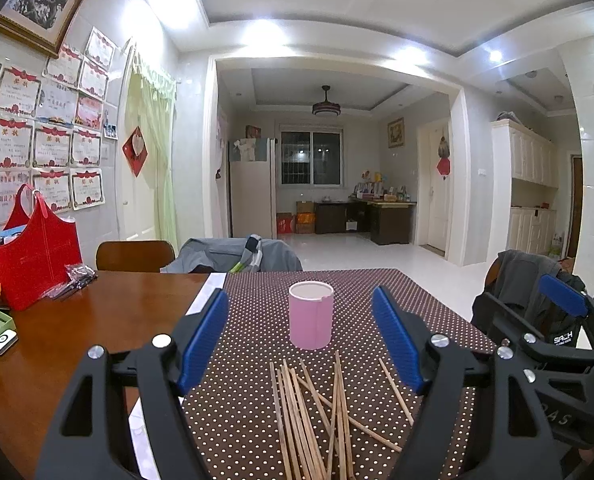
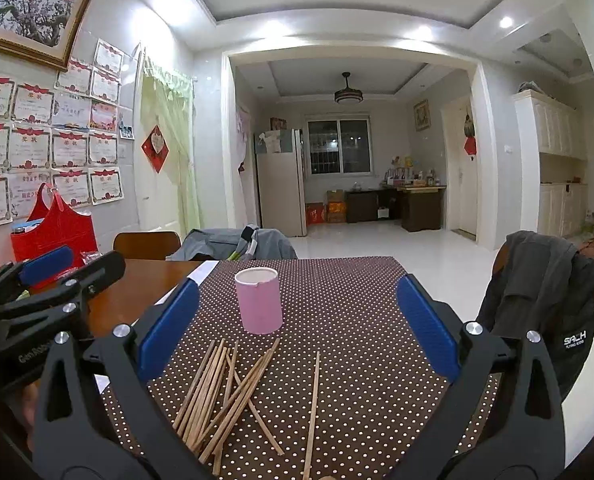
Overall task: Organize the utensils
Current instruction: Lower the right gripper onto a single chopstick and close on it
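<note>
Blue-padded jaws of the left gripper [image 1: 300,338] stand wide apart above the table, holding nothing and touching nothing; the right gripper [image 2: 297,326] is likewise spread wide and empty. Just ahead of both lies a loose pile of wooden chopsticks [image 1: 317,416], several crossing one another on the brown polka-dot tablecloth [image 1: 377,292], with one stick [image 2: 312,412] lying apart to the right of the heap. Beyond the pile, a pink cylindrical holder [image 1: 310,315] stands upright on the cloth, its mouth open. Farther left, on bare wooden tabletop [image 1: 109,312], sits a red bag [image 1: 33,260]. Chairs draped with grey clothing [image 1: 233,254] stand past the far edge.
</note>
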`<state>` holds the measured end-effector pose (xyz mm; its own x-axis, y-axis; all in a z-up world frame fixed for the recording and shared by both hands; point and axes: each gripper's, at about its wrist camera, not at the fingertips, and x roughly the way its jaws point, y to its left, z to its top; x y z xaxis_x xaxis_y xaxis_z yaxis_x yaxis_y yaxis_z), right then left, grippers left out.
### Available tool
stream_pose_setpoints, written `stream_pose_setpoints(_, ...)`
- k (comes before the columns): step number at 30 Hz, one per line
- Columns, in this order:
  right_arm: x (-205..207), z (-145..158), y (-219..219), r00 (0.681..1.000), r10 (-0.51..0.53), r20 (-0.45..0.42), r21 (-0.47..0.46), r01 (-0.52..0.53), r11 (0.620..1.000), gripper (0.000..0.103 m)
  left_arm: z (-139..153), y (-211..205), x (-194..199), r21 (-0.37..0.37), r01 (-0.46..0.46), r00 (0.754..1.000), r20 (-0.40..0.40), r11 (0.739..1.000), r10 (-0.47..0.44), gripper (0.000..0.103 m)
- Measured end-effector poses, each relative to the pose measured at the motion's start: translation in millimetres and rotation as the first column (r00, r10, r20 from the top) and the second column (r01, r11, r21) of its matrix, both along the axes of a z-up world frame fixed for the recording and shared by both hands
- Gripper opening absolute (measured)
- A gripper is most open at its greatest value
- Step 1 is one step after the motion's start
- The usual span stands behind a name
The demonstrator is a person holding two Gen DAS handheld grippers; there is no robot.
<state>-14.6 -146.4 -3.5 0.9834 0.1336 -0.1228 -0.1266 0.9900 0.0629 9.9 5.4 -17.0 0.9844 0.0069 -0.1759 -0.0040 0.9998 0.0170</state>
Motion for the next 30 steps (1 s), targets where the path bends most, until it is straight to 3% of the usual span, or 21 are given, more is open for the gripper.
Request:
stream_pose_setpoints(6,19,-6,0,0.994,0.037,-0.101,0.028,-0.035,0.999,0.097,-6,1,19,0.025,0.003,0.998,-0.063,1.0,-0.002,0.073)
stream_pose_setpoints(10,46,-19,-6,0.964,0.123,-0.236,0.069,-0.11,0.992,0.097,-16,14,43,-0.018,0.049,0.979,-0.197,0.999,-0.051,0.073)
stream_pose_setpoints(13,60,-31,-9,0.949,0.085,-0.303,0.038,-0.077,0.996,0.097,-26,30,61,-0.06,0.045,0.955,-0.29,0.997,-0.061,0.073)
stream_pose_setpoints(15,70,-38,-11,0.932,0.073,-0.356,0.03,-0.066,0.997,0.097,-36,37,73,-0.065,0.041,0.929,-0.364,0.997,-0.062,0.073)
stream_pose_setpoints(19,90,-58,-16,0.893,0.068,-0.445,0.015,-0.068,0.998,0.097,-69,50,104,-0.073,0.038,0.842,-0.535,0.997,-0.071,0.073)
stream_pose_setpoints(23,104,-73,-19,0.865,0.03,-0.501,-0.036,-0.056,0.998,0.097,-98,60,125,-0.126,0.05,0.768,-0.63,0.991,-0.119,0.073)
stream_pose_setpoints(25,114,-81,-23,0.84,0.031,-0.541,-0.037,-0.06,0.998,0.096,-112,64,137,-0.158,0.048,0.718,-0.681,0.986,-0.144,0.073)
stream_pose_setpoints(28,131,-91,-26,0.797,0.061,-0.601,-0.011,-0.084,0.996,0.087,-124,65,151,-0.157,0.037,0.678,-0.721,0.987,-0.14,0.073)
stream_pose_setpoints(30,141,-98,-29,0.768,0.08,-0.636,0.004,-0.1,0.995,0.078,-129,66,158,-0.142,0.022,0.664,-0.738,0.99,-0.12,0.064)
